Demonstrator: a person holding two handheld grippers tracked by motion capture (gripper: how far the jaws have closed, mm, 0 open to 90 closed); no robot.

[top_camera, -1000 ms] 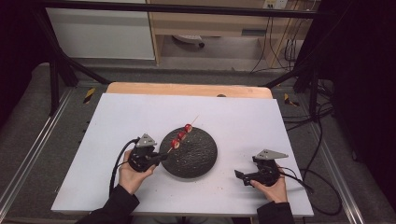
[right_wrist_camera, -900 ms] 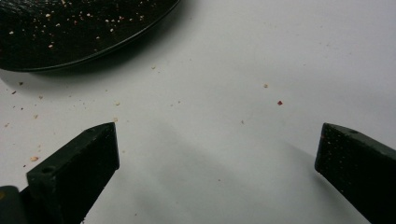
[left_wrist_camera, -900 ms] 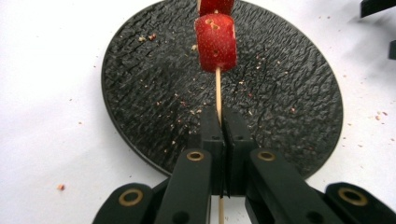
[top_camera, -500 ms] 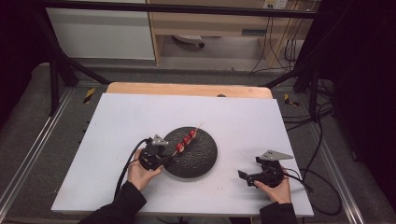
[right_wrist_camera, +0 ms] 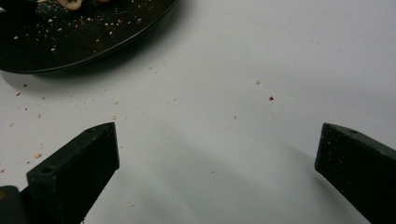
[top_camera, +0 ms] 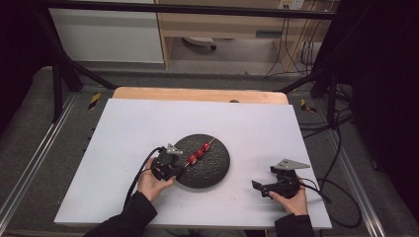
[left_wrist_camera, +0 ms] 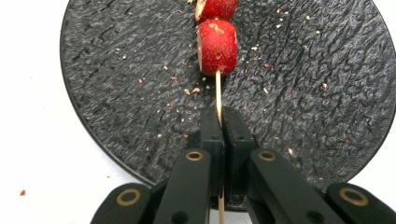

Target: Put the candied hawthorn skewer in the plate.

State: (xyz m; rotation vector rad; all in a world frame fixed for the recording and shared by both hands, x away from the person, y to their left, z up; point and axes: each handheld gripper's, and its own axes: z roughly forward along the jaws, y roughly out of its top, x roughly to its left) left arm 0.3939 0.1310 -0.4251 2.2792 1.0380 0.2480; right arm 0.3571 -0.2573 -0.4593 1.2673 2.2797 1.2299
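1. My left gripper (left_wrist_camera: 219,122) is clamped on the bare end of the skewer (left_wrist_camera: 218,95); the red fruit pieces (left_wrist_camera: 217,46) sit just ahead of the jaws, over the black plate (left_wrist_camera: 116,84).
2. My right gripper (right_wrist_camera: 217,154) is released, jaws wide over the white table (right_wrist_camera: 233,56), plate off to one side.
3. Judgement: the skewer is light, thin and snappable, and the fruit is soft.
4. So I grip the stick only, near the fruit, never on it.
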